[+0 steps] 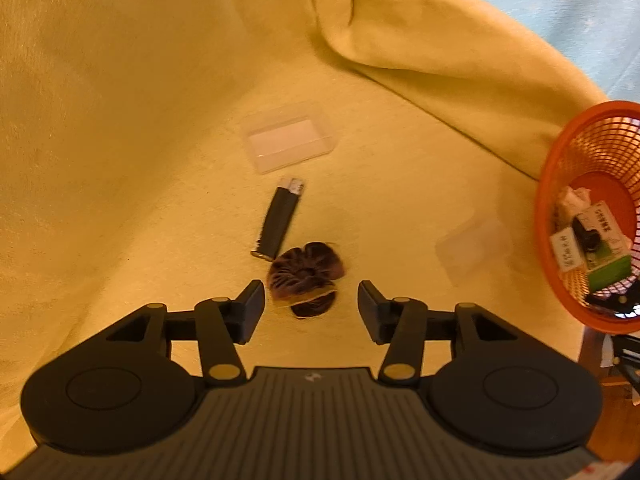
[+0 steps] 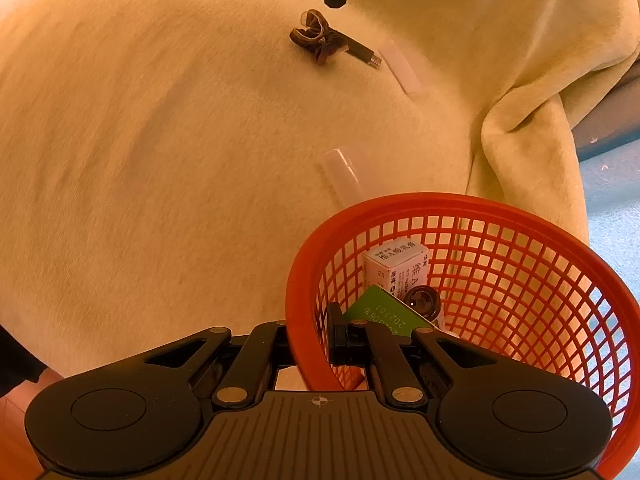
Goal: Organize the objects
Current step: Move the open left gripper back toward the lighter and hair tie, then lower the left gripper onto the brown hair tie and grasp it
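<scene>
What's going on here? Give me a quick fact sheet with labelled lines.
Surface: yellow blanket
Left gripper: open, jaws either side of a dark scrunchie
Right gripper: shut on the rim of the orange basket
Loose items: black lighter, clear box
In the basket: white carton, green packet, small dark bottle
</scene>
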